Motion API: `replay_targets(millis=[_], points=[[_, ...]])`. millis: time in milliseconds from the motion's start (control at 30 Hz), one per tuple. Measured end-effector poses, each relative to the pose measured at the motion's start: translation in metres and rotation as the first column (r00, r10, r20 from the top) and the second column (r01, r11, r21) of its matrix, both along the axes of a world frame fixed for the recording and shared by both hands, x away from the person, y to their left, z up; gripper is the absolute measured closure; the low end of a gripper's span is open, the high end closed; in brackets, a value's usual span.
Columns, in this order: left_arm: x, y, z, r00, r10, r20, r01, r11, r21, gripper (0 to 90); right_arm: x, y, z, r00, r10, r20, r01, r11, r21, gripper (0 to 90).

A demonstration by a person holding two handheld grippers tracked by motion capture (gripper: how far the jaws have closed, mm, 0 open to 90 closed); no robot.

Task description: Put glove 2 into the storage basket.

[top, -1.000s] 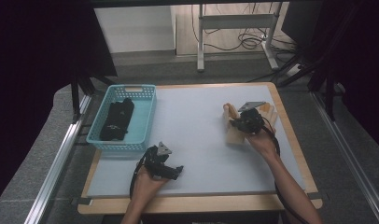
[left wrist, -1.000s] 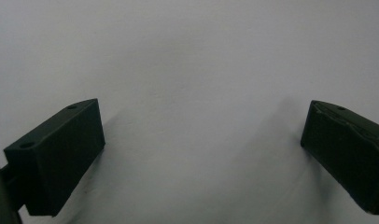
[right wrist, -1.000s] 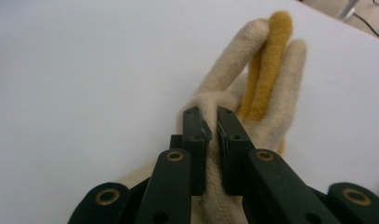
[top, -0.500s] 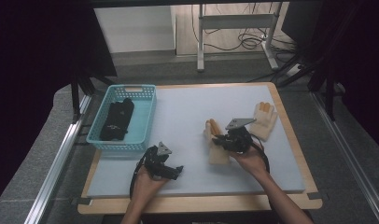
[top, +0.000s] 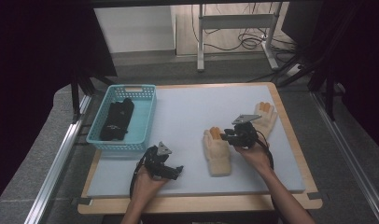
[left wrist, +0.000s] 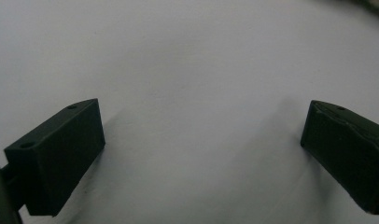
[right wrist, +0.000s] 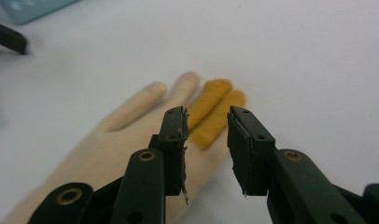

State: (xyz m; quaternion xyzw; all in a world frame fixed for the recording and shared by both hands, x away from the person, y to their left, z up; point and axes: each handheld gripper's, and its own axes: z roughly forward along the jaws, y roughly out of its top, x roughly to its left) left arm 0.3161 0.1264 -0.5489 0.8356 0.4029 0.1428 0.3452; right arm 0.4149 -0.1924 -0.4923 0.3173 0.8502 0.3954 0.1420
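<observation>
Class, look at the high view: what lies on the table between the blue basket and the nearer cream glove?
Nothing: between the blue basket and the nearer cream glove the high view shows bare white table.

— Work surface? 
— One table [top: 290,140], pale grey-white top with a light wooden edge, set in a dark metal frame [top: 57,154].

— Floor? 
— Grey speckled carpet [top: 33,177] either side; smoother grey flooring beyond the far edge.

— Further furniture? 
— One white metal stand [top: 234,21] at the back, black cables [top: 253,39] coiled under it. One white panel [top: 134,28] beside it.

— Surroundings? 
— Black curtains [top: 38,42] left and right. Light fell brightest at the back.
</observation>
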Motion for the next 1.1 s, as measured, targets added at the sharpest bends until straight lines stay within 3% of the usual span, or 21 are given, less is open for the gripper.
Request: replay_targets(millis=[267,367,467,600,667,733,833,933,1100], points=[[0.000,0.000,0.000,1.0000,-0.003,-0.001,0.003,1.0000,0.004,0.0,0.033,0.006,-0.017,0.9973,-0.063,-0.038,0.062,0.9978,-0.024,65.1],[0.000,0.000,0.000,1.0000,-0.003,-0.001,0.003,1.0000,0.004,0.0,0.040,0.012,-0.026,0.9960,-0.064,-0.063,0.061,0.9968,-0.052,66.1],[0.000,0.000,0.000,1.0000,-0.003,-0.001,0.003,1.0000,0.004,0.0,0.039,0.016,-0.030,0.9959,-0.057,-0.071,0.052,0.9955,-0.080,82.8],[0.000,0.000,0.000,1.0000,-0.003,-0.001,0.003,1.0000,0.004,0.0,0.033,0.016,-0.024,0.9963,-0.073,-0.046,0.066,0.9895,-0.129,85.3],[0.000,0.000,0.000,1.0000,-0.003,-0.001,0.003,1.0000,0.004,0.0,0.029,0.009,-0.021,0.9952,-0.088,-0.043,0.082,0.9899,-0.116,85.2],[0.000,0.000,0.000,1.0000,-0.004,-0.002,0.004,1.0000,0.004,0.0,0.028,-0.001,-0.020,0.9946,-0.091,-0.050,0.087,0.9939,-0.068,82.8],[0.000,0.000,0.000,1.0000,-0.003,-0.001,0.003,1.0000,0.004,0.0,0.027,-0.007,-0.022,0.9962,-0.084,-0.022,0.082,0.9933,-0.082,69.4],[0.000,0.000,0.000,1.0000,-0.003,-0.002,0.003,1.0000,0.003,0.0,0.029,-0.016,-0.015,0.9950,-0.099,-0.006,0.099,0.9935,-0.057,61.0],[0.000,0.000,0.000,1.0000,-0.003,-0.001,0.003,1.0000,0.004,0.0,0.039,-0.037,0.001,0.9875,-0.157,0.013,0.157,0.9874,-0.019,53.4]])
